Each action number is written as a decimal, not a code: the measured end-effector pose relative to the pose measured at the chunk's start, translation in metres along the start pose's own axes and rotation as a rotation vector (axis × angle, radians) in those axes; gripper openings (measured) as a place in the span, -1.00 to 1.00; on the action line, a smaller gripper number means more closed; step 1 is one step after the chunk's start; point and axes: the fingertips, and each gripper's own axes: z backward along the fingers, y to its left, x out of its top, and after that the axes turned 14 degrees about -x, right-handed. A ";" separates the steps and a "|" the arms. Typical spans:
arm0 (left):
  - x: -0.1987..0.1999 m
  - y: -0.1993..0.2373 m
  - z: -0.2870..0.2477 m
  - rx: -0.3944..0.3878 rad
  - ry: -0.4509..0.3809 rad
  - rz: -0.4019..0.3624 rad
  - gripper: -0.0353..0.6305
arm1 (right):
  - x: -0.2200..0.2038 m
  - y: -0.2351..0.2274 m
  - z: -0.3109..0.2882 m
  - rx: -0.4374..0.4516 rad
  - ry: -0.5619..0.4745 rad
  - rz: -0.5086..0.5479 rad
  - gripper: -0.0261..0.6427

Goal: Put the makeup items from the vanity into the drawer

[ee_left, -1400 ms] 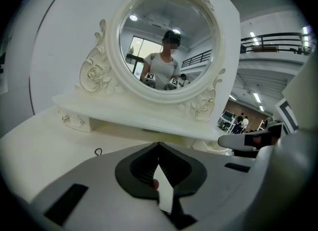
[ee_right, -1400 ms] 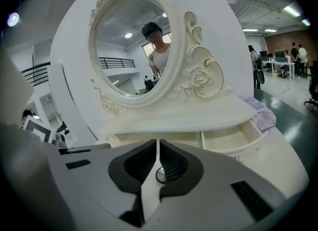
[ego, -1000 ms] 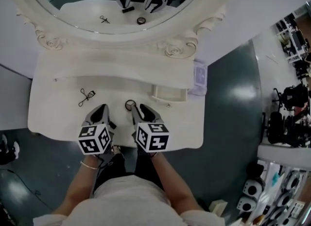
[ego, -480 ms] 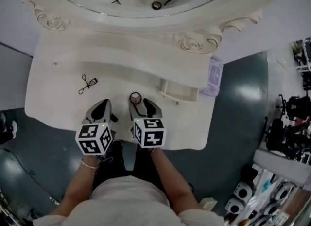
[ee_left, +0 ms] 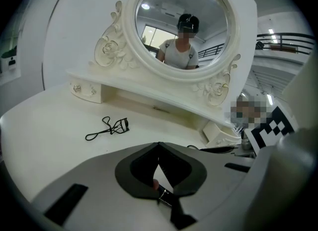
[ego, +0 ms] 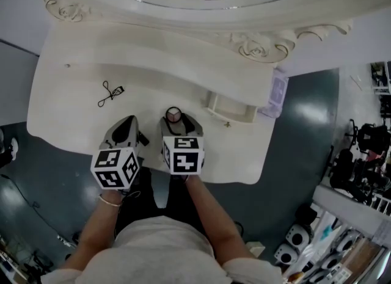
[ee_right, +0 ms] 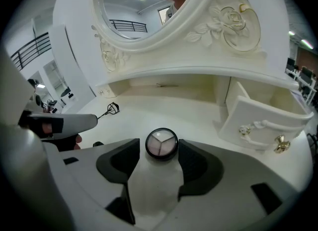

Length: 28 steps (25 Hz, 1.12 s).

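- Eyeshadow compact (ee_right: 161, 144): round and black-rimmed, with three pale pans facing up. It sits on the vanity top (ego: 73, 81), just to the person's left of the open drawer (ee_right: 258, 120) and a little nearer the person than the drawer's front.
- Right gripper (ee_right: 160, 149): its jaws are opening, and the compact stands between their tips. The pads flank the rim on either side and do not look pressed against it. The gripper is aimed towards the mirror, with the drawer ahead and to its right.
- Left gripper (ee_left: 158, 145): the jaw tips meet. A small black stick (ee_left: 166, 197) with a pinkish end is pinched low between the pads; I cannot tell what kind of item it is. This gripper lies on the far side of the right gripper from the drawer.
- Eyelash curler (ego: 110, 93): lies flat on the vanity top, well to the left of the drawer and beyond the left gripper.
- Governing relation: the compact is round, so it has no long axis to line up. It lies dead ahead between the right gripper's jaws.
- Judgement: the drawer's open mouth is a short carry to the right and slightly forward, and the right gripper is the nearer one to it. The jaws would have to close on the rim before any lift.
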 end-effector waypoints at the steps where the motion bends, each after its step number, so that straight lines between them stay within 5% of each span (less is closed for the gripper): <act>1: 0.000 0.001 0.001 0.000 -0.002 0.001 -0.88 | 0.000 0.000 -0.001 -0.010 0.005 0.009 -0.23; 11: -0.002 0.013 0.013 0.011 -0.009 0.016 -0.88 | -0.002 -0.001 -0.004 -0.101 0.033 0.051 -0.27; 17: 0.002 0.014 0.019 0.010 -0.018 0.002 -0.88 | -0.001 0.004 0.006 -0.073 0.029 0.023 -0.27; 28: 0.006 -0.031 0.007 -0.084 0.003 -0.054 -0.88 | 0.015 -0.021 0.044 -0.095 -0.047 -0.062 -0.27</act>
